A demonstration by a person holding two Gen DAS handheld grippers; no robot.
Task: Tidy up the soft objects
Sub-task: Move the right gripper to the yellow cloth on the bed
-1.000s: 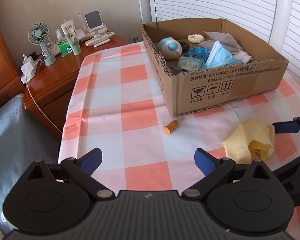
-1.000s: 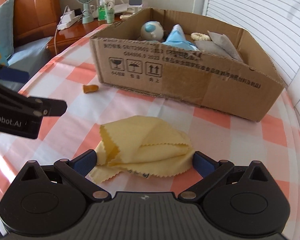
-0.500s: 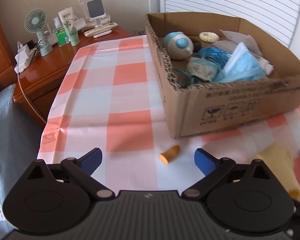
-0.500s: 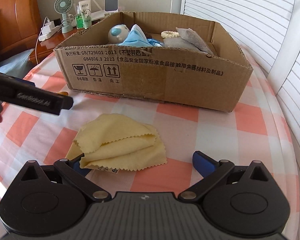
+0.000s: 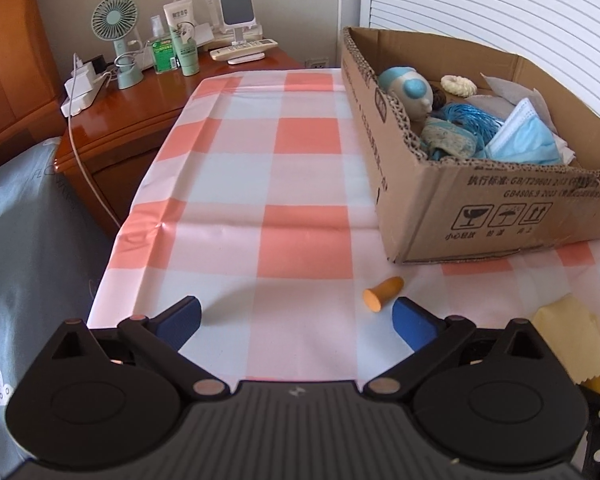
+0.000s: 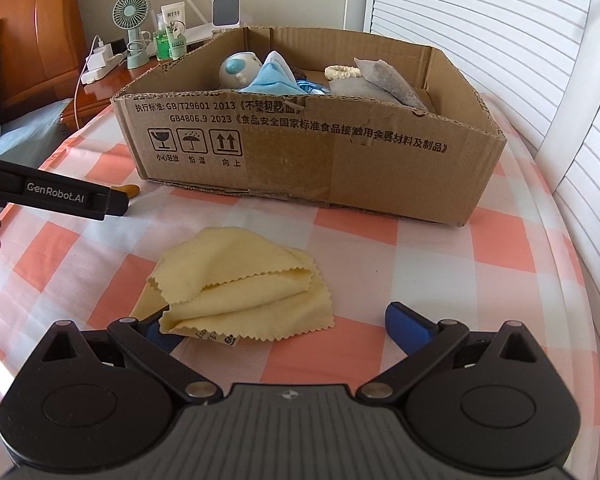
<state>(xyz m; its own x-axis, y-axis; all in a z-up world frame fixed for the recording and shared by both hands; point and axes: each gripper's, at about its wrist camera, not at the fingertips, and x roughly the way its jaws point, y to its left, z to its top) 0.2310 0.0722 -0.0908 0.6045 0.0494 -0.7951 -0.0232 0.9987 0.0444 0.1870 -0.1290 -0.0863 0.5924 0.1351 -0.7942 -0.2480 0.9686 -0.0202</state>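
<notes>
So both grippers are spread wide and holding nothing right now. The left gripper [image 5: 296, 316] hangs low over the checked tablecloth [image 5: 300, 152] with the little orange earplug [image 5: 382, 293] at about 1 o'clock, just beside its right pad — looks to me like it's lining up for a grab there. The right gripper [image 6: 286, 326] has the crumpled yellow cloth [image 6: 240, 284] between its fingers, bunched toward 10 o'clock and draped over the left pad, so it's bracketed but not pinched yet. The cardboard box [image 6: 320, 152] sits at 12 o'clock, near the cloth, already holding a blue face mask [image 5: 524, 140], blue string [image 5: 470, 116] and a round plush toy [image 5: 406, 90] — my guess is these 2 leftovers go in there too.
</notes>
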